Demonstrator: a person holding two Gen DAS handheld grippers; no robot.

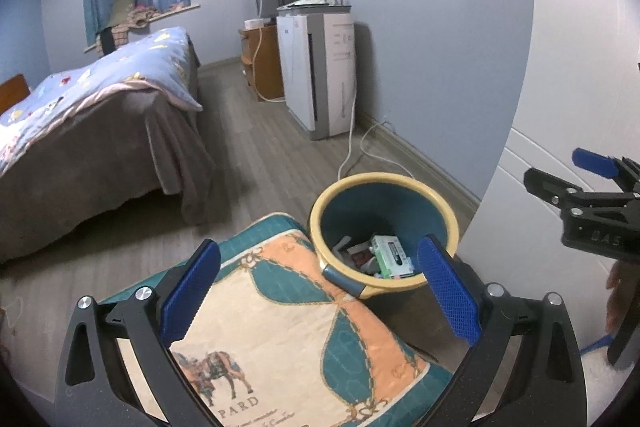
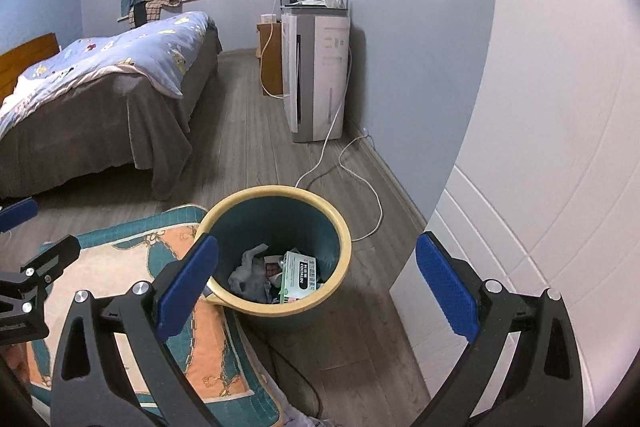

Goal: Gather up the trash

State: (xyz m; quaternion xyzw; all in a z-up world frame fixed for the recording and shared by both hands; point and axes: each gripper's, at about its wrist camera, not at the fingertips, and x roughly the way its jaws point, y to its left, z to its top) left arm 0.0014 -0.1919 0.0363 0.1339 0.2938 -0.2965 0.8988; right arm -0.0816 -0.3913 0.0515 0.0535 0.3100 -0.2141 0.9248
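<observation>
Both the left hand-held gripper and the right hand-held gripper hang released and empty. Just ahead and below stands the waste bin, against the patterned cushion. Inside lie a green box and crumpled grey trash. Any next drop should be centred over the rim.

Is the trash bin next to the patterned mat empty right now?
No, the trash bin already holds a green and white box and some crumpled grey material at its bottom.
</observation>
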